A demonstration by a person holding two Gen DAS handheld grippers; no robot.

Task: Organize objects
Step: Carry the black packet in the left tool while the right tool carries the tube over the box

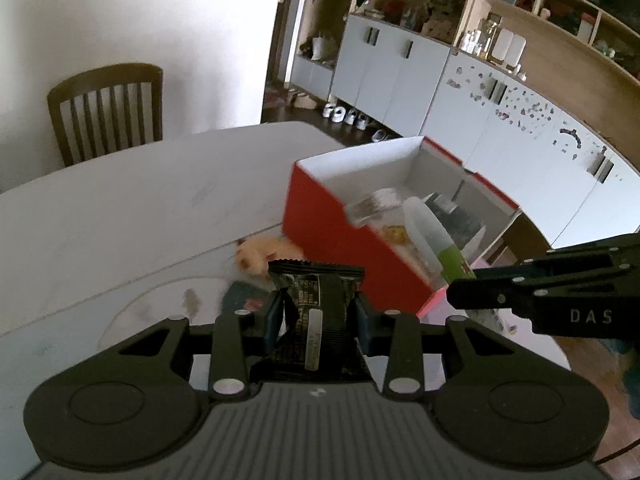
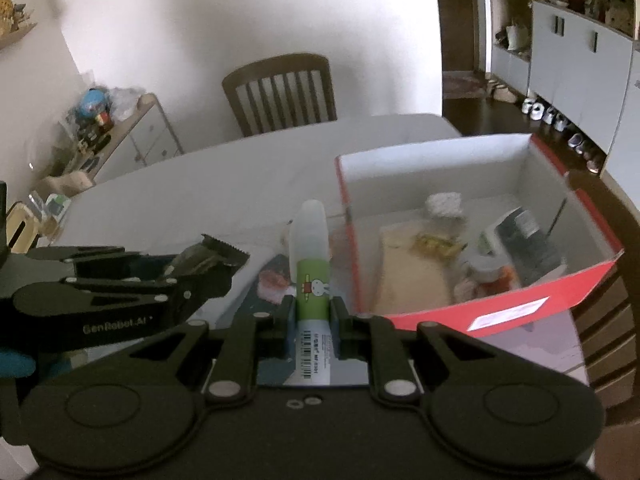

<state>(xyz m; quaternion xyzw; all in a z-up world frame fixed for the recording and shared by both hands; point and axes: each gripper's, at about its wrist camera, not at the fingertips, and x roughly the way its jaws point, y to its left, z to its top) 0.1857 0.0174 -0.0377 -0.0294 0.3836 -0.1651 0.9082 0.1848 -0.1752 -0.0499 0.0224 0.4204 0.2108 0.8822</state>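
My left gripper (image 1: 316, 312) is shut on a black snack packet (image 1: 316, 304), held above the white table (image 1: 140, 208) just left of the red box (image 1: 332, 236). My right gripper (image 2: 313, 312) is shut on a green-and-white glue stick (image 2: 312, 248) with a clear cap, held left of the box's (image 2: 500, 312) near corner. The stick also shows in the left wrist view (image 1: 436, 240) over the box rim. The open box holds several items, among them a jar (image 2: 442, 204) and a dark can (image 2: 524, 232). The left gripper with its packet (image 2: 212, 256) shows at left in the right wrist view.
An orange plush-like thing (image 1: 260, 258) and a dark flat packet (image 2: 268, 280) lie on the table by the box. A wooden chair (image 1: 108, 108) stands at the far side. White cabinets (image 1: 400, 76) line the right wall. A low sideboard (image 2: 120, 136) stands at far left.
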